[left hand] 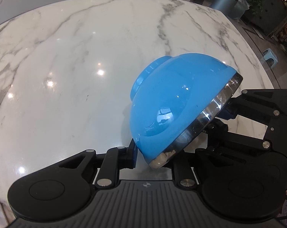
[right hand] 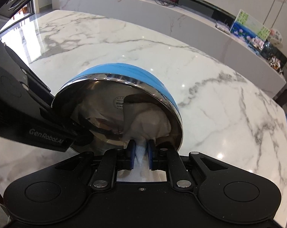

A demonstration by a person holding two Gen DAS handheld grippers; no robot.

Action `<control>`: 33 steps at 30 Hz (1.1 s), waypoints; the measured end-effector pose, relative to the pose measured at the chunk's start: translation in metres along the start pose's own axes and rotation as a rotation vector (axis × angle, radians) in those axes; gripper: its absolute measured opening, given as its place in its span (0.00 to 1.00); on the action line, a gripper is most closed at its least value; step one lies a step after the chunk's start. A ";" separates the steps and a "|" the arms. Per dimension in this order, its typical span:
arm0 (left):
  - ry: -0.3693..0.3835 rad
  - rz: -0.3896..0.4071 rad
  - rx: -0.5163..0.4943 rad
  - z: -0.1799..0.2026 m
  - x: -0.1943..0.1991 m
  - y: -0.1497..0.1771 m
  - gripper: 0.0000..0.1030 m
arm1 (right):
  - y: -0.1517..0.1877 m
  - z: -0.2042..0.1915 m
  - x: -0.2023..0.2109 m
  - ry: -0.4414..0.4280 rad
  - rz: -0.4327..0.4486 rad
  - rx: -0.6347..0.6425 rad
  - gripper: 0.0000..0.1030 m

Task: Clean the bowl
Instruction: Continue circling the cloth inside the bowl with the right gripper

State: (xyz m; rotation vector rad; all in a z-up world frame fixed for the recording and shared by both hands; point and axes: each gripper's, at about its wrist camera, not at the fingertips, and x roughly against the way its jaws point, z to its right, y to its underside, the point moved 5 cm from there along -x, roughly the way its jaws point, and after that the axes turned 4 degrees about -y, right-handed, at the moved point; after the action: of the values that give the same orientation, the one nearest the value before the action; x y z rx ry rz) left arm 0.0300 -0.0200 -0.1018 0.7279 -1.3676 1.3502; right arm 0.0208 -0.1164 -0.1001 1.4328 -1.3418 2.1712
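My left gripper (left hand: 154, 152) pinches the rim of the round bowl (left hand: 173, 102), blue outside and polished steel inside, between its 2 jaws, 1 on the blue wall and 1 inside; the bowl hangs tipped on its side above the white grey-veined marble table (left hand: 71, 60), foot toward the far edge, mouth toward my right gripper (right hand: 140, 155); that one's 2 jaws are pressed onto a crumpled white tissue wad (right hand: 147, 121), which lies against the steel inside of the bowl near its lower rim.
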 end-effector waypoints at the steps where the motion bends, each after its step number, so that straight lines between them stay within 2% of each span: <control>1: -0.001 0.003 0.003 0.000 0.000 0.000 0.15 | 0.000 0.000 -0.001 0.002 0.001 0.003 0.10; 8: -0.009 0.050 0.039 -0.002 0.000 -0.004 0.16 | -0.002 0.003 -0.007 -0.021 -0.008 -0.046 0.11; 9: -0.009 0.053 0.047 -0.003 -0.001 -0.005 0.17 | -0.002 0.004 -0.008 -0.031 -0.011 -0.063 0.11; 11: -0.009 0.064 0.078 -0.004 -0.003 -0.007 0.25 | -0.001 0.007 -0.010 -0.043 -0.015 -0.088 0.11; 13: -0.003 0.063 0.091 -0.004 -0.005 -0.007 0.26 | 0.000 0.009 -0.012 -0.051 -0.021 -0.116 0.11; 19: 0.018 0.074 0.146 -0.002 -0.012 -0.008 0.26 | 0.002 0.011 -0.014 -0.068 -0.027 -0.153 0.11; 24: 0.016 0.077 0.146 -0.002 -0.013 -0.008 0.22 | 0.003 0.011 -0.014 -0.138 -0.035 -0.202 0.12; 27: 0.028 0.070 0.138 -0.002 -0.013 -0.008 0.16 | 0.003 0.010 -0.013 -0.146 -0.037 -0.201 0.11; 33: 0.015 0.062 0.104 -0.001 -0.010 -0.007 0.16 | 0.002 0.005 -0.011 -0.113 -0.034 -0.145 0.11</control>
State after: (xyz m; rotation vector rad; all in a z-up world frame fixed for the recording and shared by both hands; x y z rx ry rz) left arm 0.0391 -0.0228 -0.1089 0.7485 -1.3254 1.4813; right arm 0.0279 -0.1184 -0.1101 1.5304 -1.4683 1.9541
